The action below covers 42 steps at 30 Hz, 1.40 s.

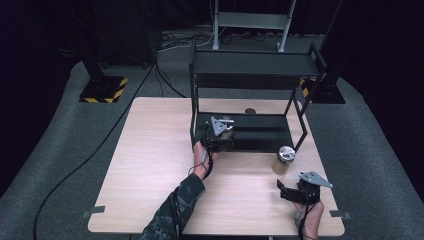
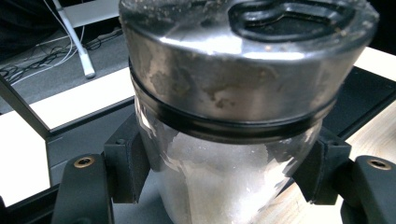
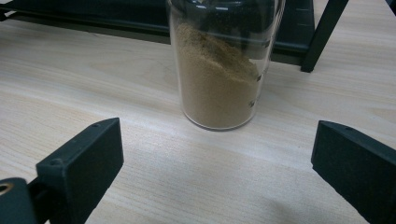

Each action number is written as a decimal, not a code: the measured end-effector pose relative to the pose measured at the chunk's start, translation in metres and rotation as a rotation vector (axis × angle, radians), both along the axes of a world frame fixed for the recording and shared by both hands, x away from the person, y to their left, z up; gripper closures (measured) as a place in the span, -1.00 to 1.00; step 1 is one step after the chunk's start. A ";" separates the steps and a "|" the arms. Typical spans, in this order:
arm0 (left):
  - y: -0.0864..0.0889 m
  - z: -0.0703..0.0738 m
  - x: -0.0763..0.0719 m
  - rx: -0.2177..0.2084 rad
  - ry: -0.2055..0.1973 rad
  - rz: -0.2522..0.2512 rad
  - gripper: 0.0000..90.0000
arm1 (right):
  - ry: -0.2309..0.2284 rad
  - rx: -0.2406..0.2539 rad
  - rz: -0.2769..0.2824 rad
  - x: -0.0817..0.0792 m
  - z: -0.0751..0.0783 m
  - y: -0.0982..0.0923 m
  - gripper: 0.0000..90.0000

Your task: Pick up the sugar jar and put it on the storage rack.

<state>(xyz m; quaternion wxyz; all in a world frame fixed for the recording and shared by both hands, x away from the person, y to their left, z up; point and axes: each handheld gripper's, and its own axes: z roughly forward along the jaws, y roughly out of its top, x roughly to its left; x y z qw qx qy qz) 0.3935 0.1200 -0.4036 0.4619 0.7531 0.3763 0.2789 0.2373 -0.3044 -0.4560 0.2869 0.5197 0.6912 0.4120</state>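
A glass jar (image 2: 219, 177) of white powder with a metal lid sits between my left gripper's (image 2: 224, 168) jaws, which press on both its sides. In the high view this jar (image 1: 229, 134) and the left gripper (image 1: 222, 140) are at the left front of the black rack's lower shelf (image 1: 265, 135). A second jar (image 3: 219, 70) holding brown powder stands upright on the wooden table (image 3: 116, 84), just ahead of my right gripper (image 3: 215, 158), whose jaws are wide apart and hold nothing. From above, that jar (image 1: 283, 160) stands at the rack's right front leg, with the right gripper (image 1: 296, 183) near the table's front edge.
The black two-tier rack (image 1: 255, 62) occupies the back middle of the table (image 1: 150, 165). A small dark round thing (image 1: 250, 111) lies behind it. Stand bases with yellow-black stripes (image 1: 104, 90) and cables are on the floor beyond.
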 end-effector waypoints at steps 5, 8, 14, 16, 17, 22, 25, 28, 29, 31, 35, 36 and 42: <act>0.000 -0.001 0.005 -0.002 0.010 0.006 -0.32 | -0.001 0.002 0.000 0.000 0.000 0.000 -0.97; -0.001 -0.003 0.008 -0.004 0.013 0.008 -0.32 | -0.001 0.001 0.000 0.000 0.000 0.000 -0.97; -0.003 -0.004 0.012 0.000 0.020 0.011 -0.32 | -0.001 0.000 0.001 0.000 0.000 0.000 -0.97; -0.005 -0.005 0.014 -0.002 0.021 0.012 -0.32 | -0.001 0.002 0.001 0.000 0.000 0.000 -0.97; -0.005 -0.005 0.014 -0.002 0.021 0.012 -0.32 | -0.001 0.002 0.001 0.000 0.000 0.000 -0.97; -0.008 -0.005 0.017 -0.001 0.022 0.012 -0.32 | -0.001 0.001 0.001 0.000 0.000 0.000 -0.97; -0.010 -0.006 0.019 -0.002 0.018 0.011 -0.32 | -0.002 0.002 0.001 0.000 0.000 0.000 -0.97; -0.011 -0.006 0.021 -0.003 0.020 0.014 -0.32 | -0.001 0.001 0.001 0.000 0.000 0.000 -0.97; -0.011 -0.006 0.022 -0.003 0.021 0.015 -0.32 | -0.001 0.002 0.001 0.000 0.000 0.000 -0.97; -0.011 -0.007 0.024 -0.008 0.025 0.014 -0.32 | 0.000 0.003 0.002 0.000 0.000 -0.001 -0.97; -0.014 -0.009 0.026 -0.010 0.028 0.018 -0.32 | -0.002 0.003 0.001 0.000 0.000 -0.001 -0.97; -0.015 -0.009 0.026 -0.005 0.029 0.016 -0.32 | -0.003 0.004 0.001 0.000 -0.001 -0.001 -0.97; -0.017 -0.012 0.029 -0.008 0.036 0.021 -0.32 | -0.003 0.005 -0.003 0.000 -0.001 -0.001 -0.97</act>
